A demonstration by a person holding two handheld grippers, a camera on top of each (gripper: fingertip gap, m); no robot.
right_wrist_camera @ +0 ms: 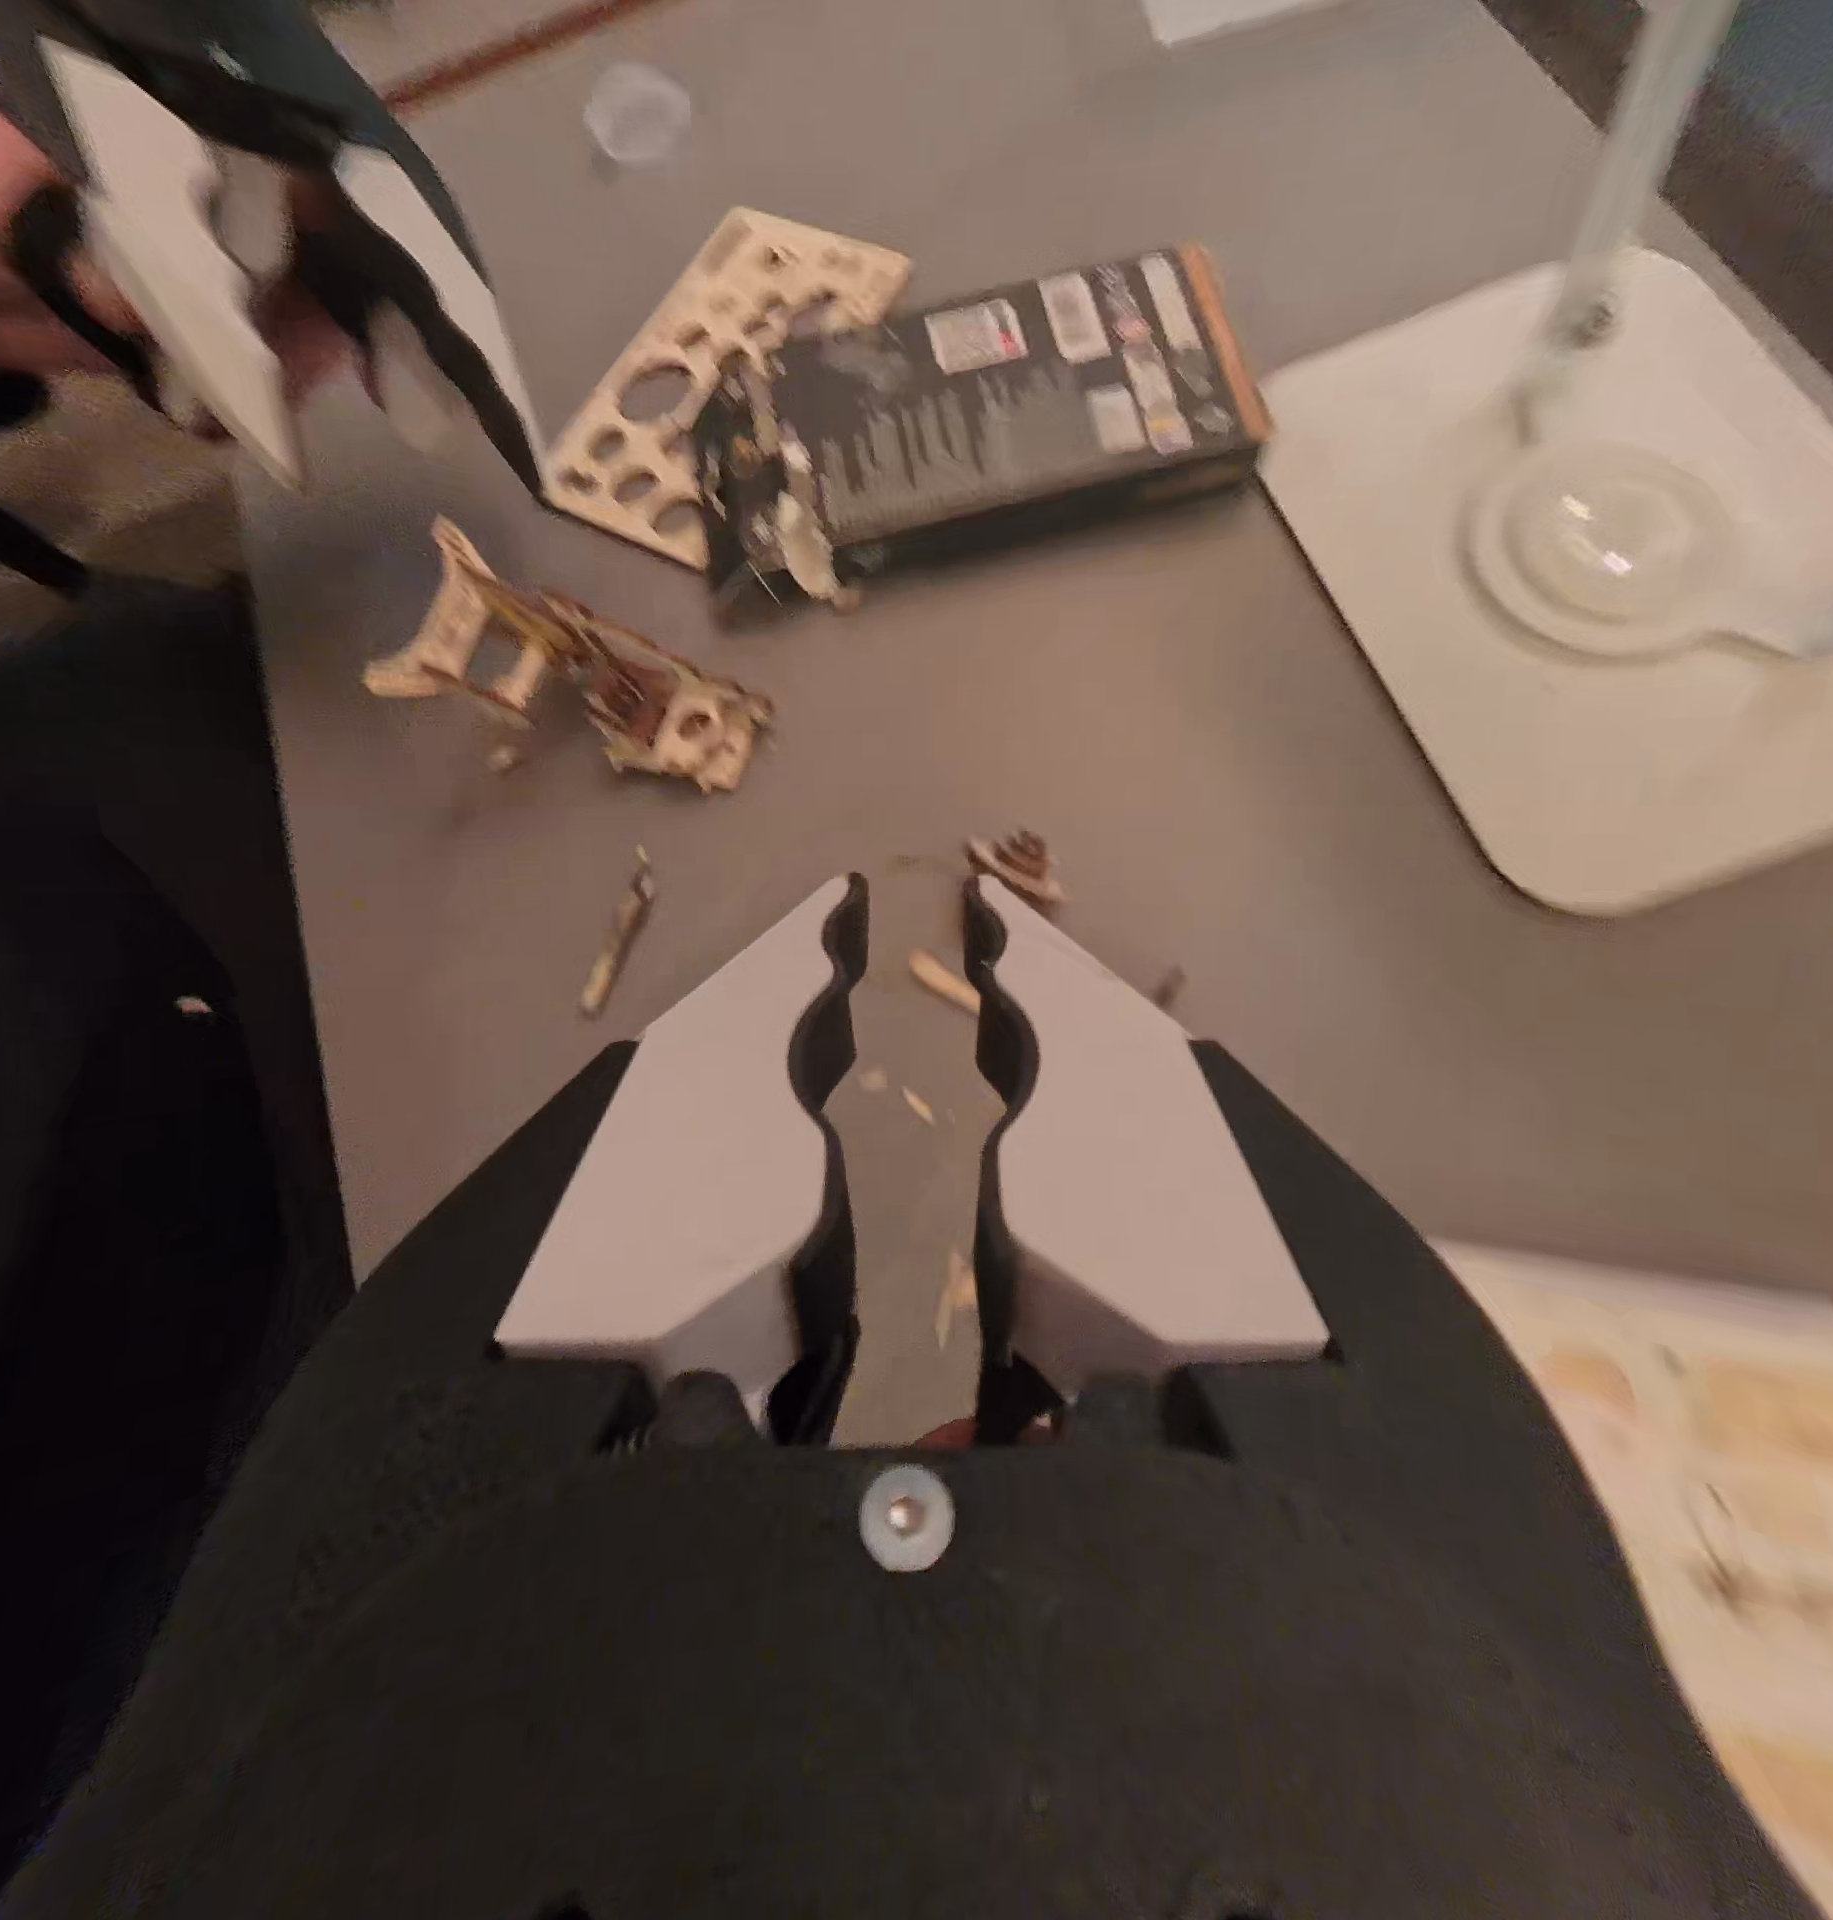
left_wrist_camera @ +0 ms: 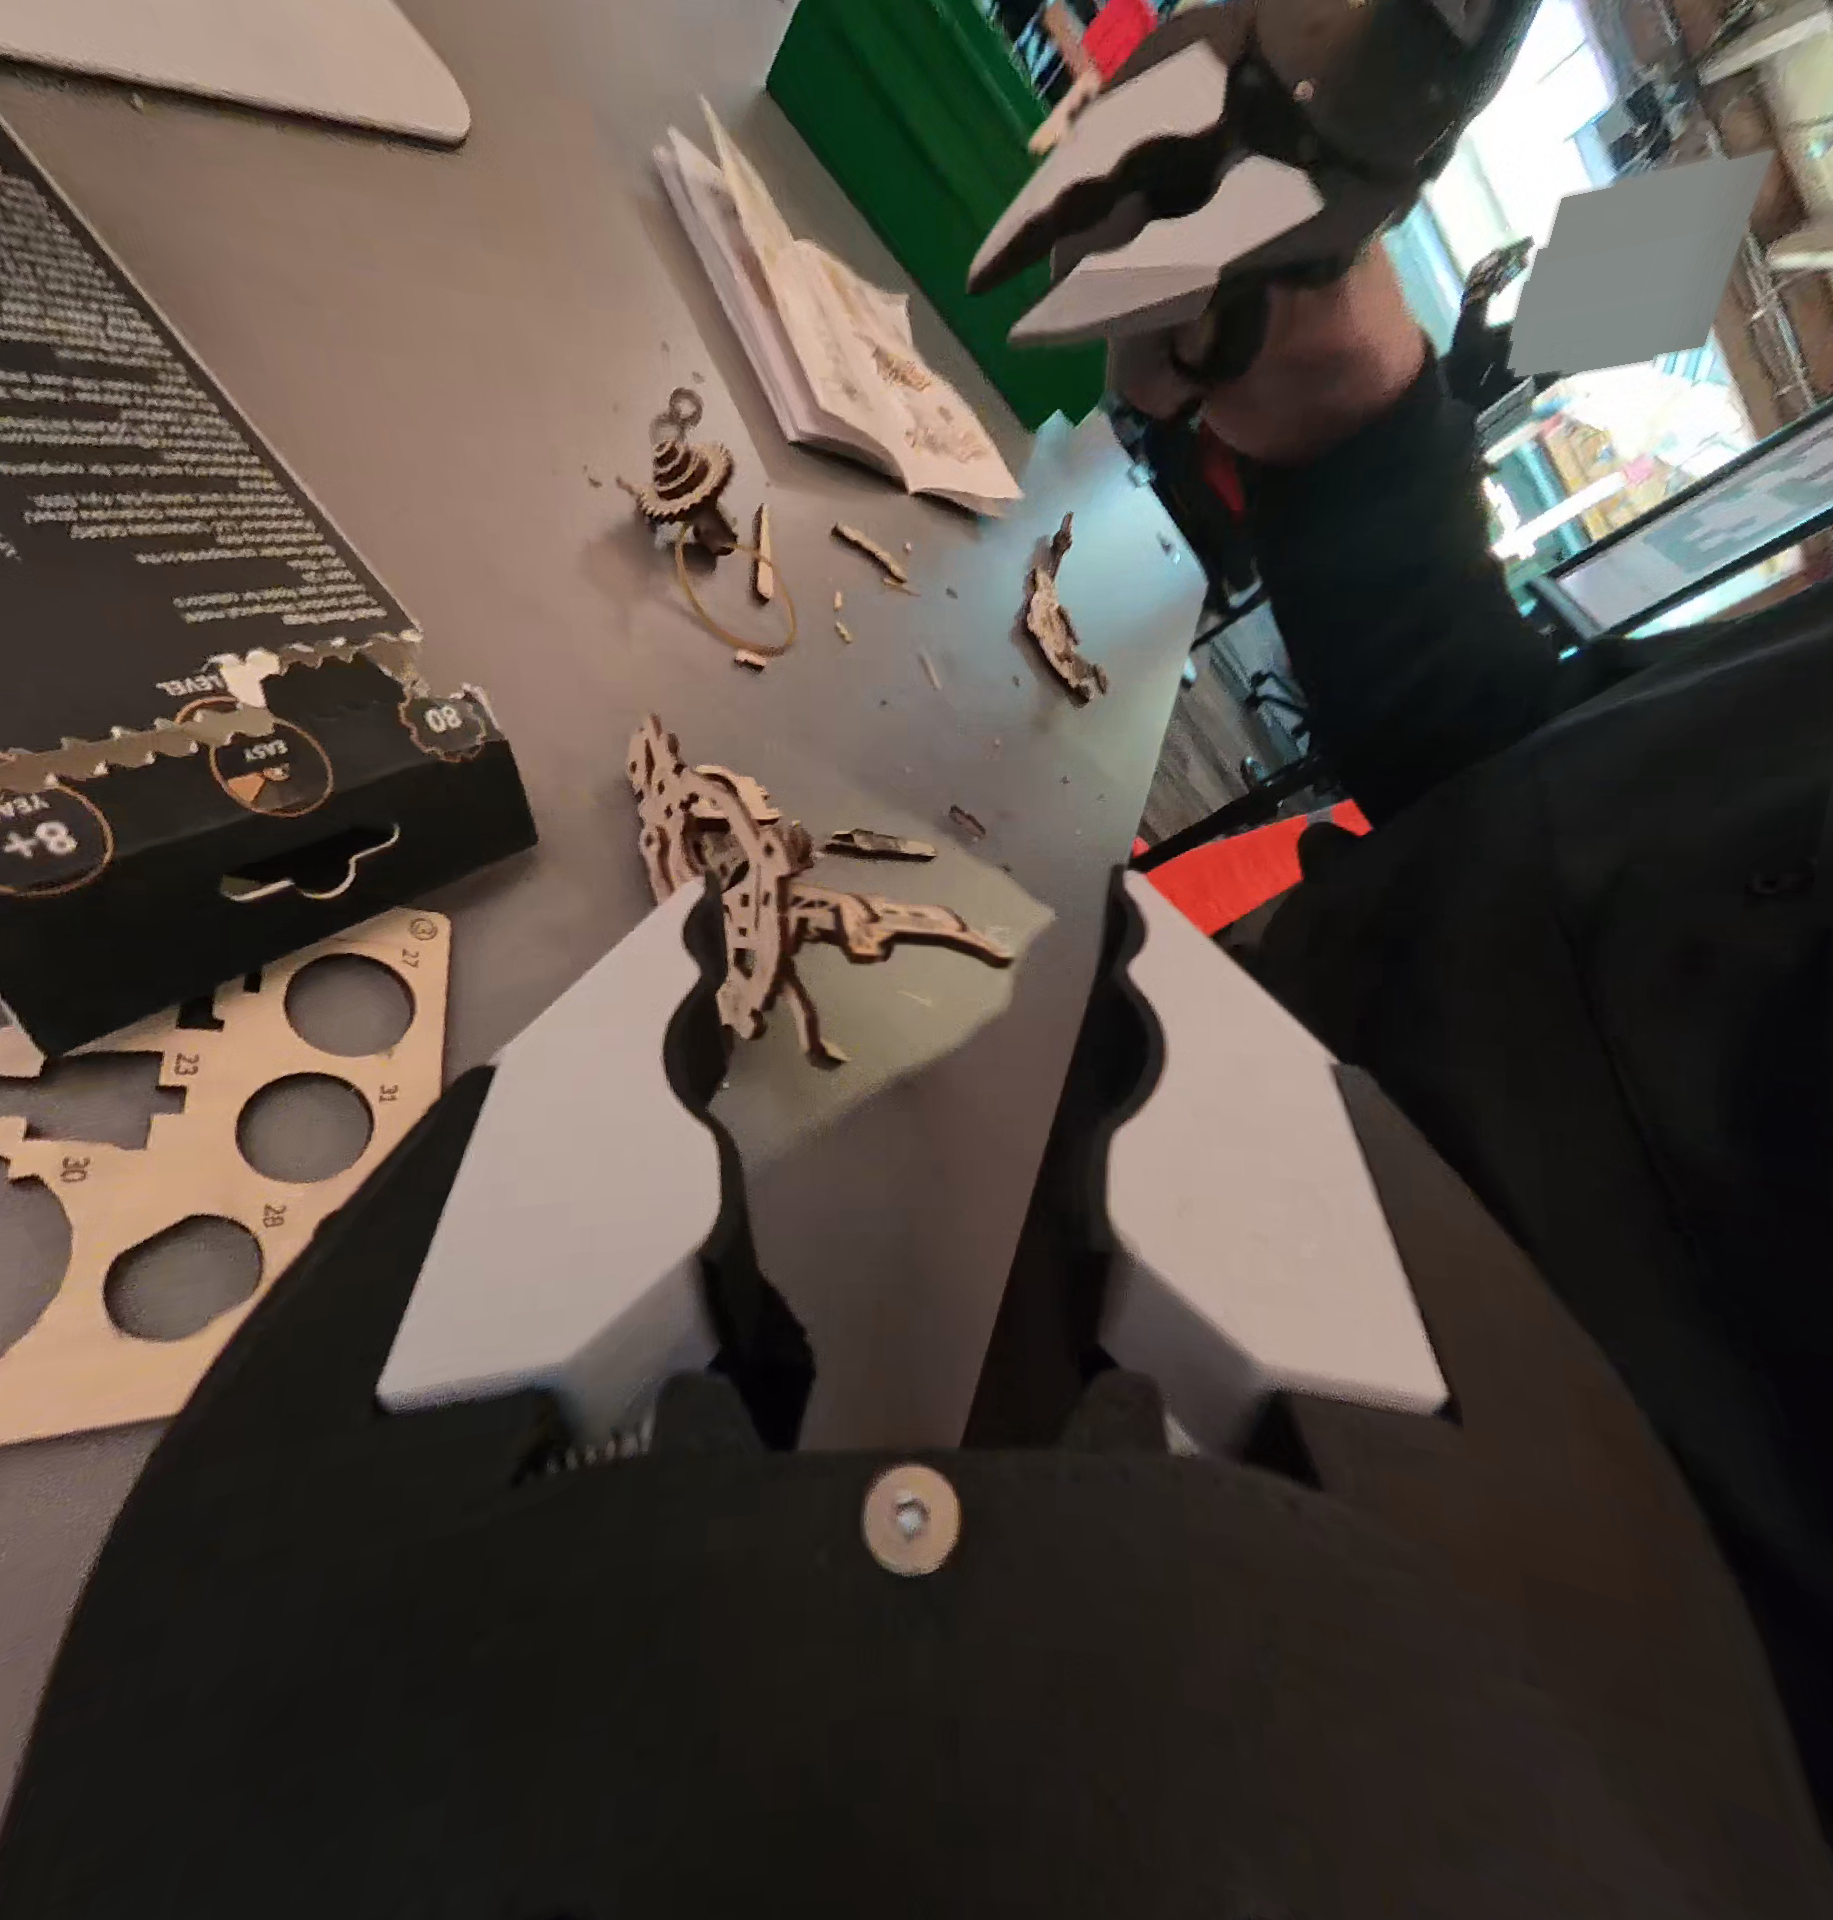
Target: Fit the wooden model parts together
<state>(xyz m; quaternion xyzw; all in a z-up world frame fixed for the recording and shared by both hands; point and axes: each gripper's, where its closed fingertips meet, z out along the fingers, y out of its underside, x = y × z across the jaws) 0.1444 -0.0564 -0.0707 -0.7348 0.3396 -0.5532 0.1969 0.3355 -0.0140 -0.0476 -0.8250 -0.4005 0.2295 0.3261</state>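
A half-built wooden model (left_wrist_camera: 756, 894) lies on the grey table (left_wrist_camera: 538, 343), just past my left gripper's left fingertip. My left gripper (left_wrist_camera: 912, 883) is open and empty, low over the table's near edge. A small wooden gear stack (left_wrist_camera: 683, 478) stands farther off beside a rubber band (left_wrist_camera: 735, 613). Another flat wooden part (left_wrist_camera: 1063, 623) lies near the table edge. My right gripper (right_wrist_camera: 912, 883) is open with a narrow gap and empty, above loose wood slivers (right_wrist_camera: 943, 977). The gear stack (right_wrist_camera: 1016, 862) sits just past its right fingertip. The model (right_wrist_camera: 579, 665) lies to its front left.
A torn black box (left_wrist_camera: 164, 520) lies on a punched-out wooden sheet (left_wrist_camera: 216, 1143) at the left. An open booklet (left_wrist_camera: 850, 343) and a green box (left_wrist_camera: 922, 156) are at the back. A white lamp base (right_wrist_camera: 1618, 571) stands at the right. A person in dark clothing (left_wrist_camera: 1618, 1039) sits by the edge. Tip to tip, the grippers are about 20 centimetres apart. To the gear stack (right_wrist_camera: 1016, 862): right tips about 10 centimetres, left tips about 20 centimetres. Look for it in the left wrist view (left_wrist_camera: 697, 469) too.
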